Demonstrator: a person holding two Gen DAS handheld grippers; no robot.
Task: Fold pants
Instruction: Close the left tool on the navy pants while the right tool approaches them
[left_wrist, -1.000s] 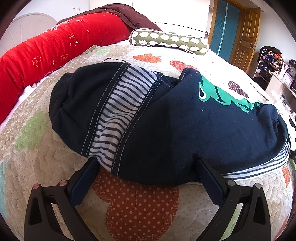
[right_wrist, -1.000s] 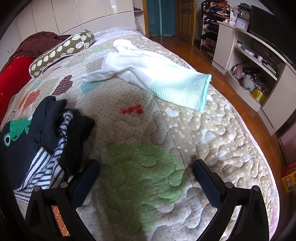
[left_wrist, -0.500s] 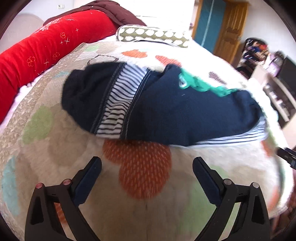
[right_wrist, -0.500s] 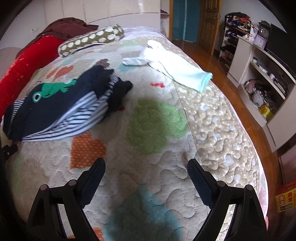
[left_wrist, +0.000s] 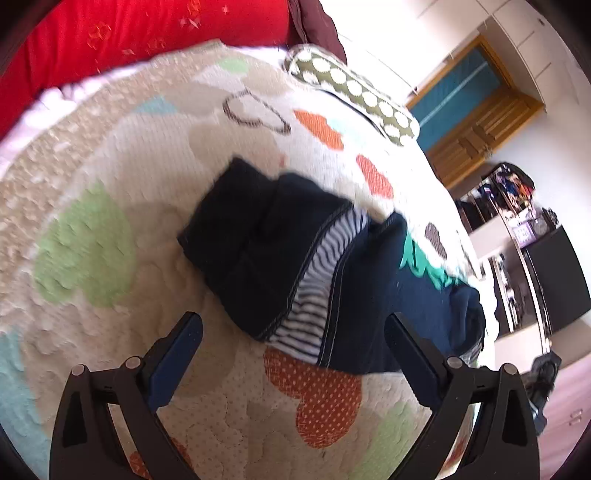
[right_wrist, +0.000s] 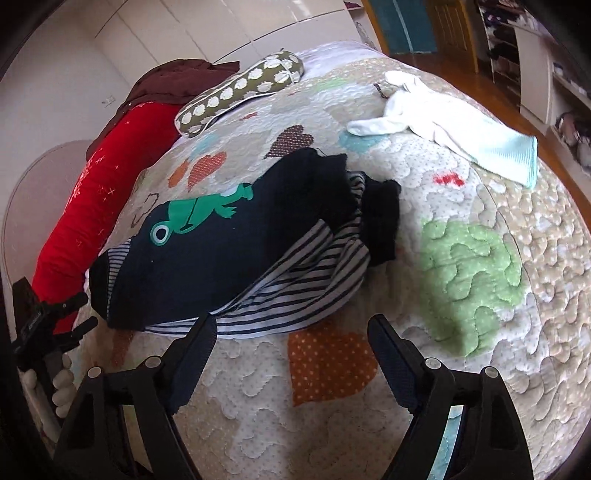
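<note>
Navy pants (right_wrist: 229, 254) lie bunched in the middle of the quilted bedspread (right_wrist: 480, 258).
A red bolster (right_wrist: 92, 206) lines the left edge; the soft knit pants show striped panels and a green frog print; a white garment (right_wrist: 443, 125) lies far right. The left gripper (left_wrist: 291, 332) and right gripper (right_wrist: 291, 332) both hover spread, gripping nothing.

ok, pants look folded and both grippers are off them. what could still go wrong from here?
1. The navy pants lie as a lumpy bundle with the striped lining spilling out, so the fold may slump open.
2. The right gripper hangs open with one finger at the striped edge; a forward move could snag it.
3. The left gripper is open close to the bundle's near edge and could nudge it.
</note>
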